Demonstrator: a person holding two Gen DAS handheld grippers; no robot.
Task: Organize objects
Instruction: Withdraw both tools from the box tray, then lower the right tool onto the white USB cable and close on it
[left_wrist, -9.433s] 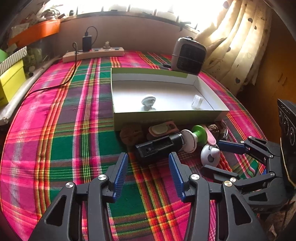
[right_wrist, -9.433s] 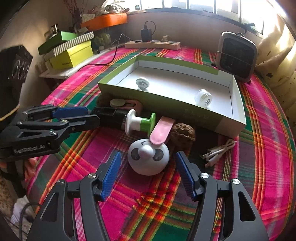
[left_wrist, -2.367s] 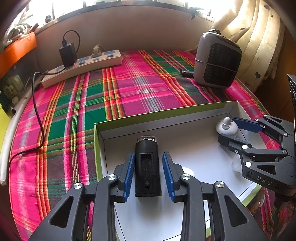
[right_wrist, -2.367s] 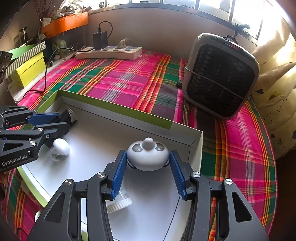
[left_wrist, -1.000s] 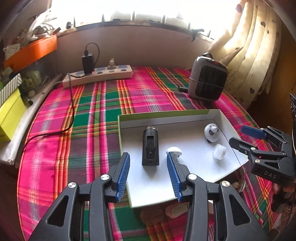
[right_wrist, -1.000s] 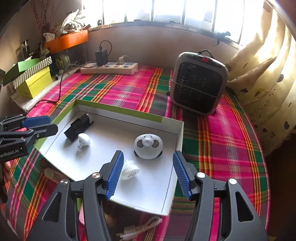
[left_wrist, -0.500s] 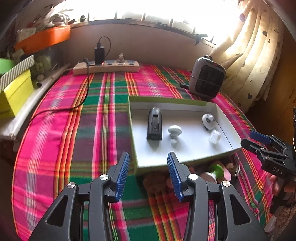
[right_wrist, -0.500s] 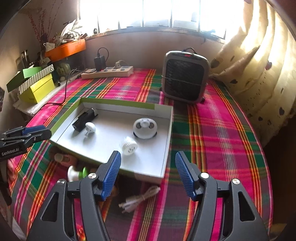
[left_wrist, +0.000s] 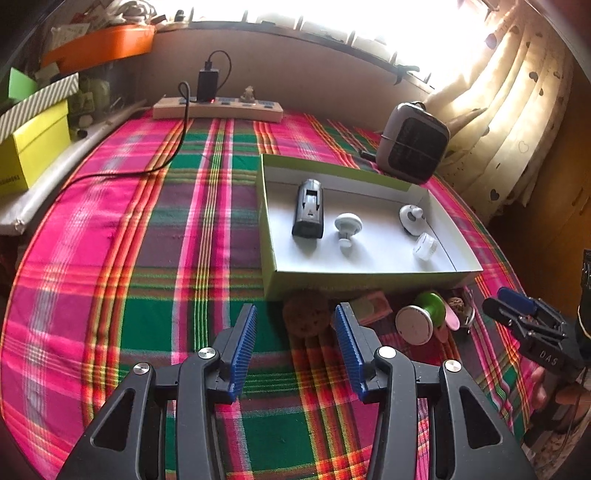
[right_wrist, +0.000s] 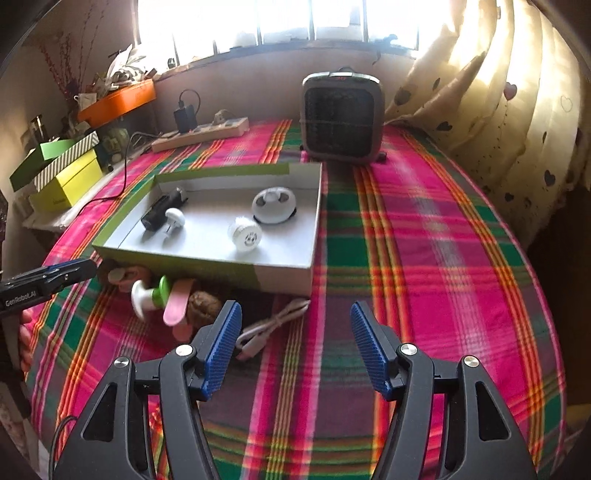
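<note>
Black cartridge (left_wrist: 308, 214) flat in box (left_wrist: 369, 275), left end, long axis toward 12 o'clock. Left claw (left_wrist: 293, 347) empty, jaws opening; right claw (right_wrist: 295, 345) apart, empty, above tabletop (left_wrist: 147, 258).

Looked like somebody's home, a room by the window: heart-print curtains (right_wrist: 517, 110), a plaid tablecloth (left_wrist: 147, 258), a small heater (right_wrist: 341, 118) and a power strip (left_wrist: 218, 107) along the table's far edge.
</note>
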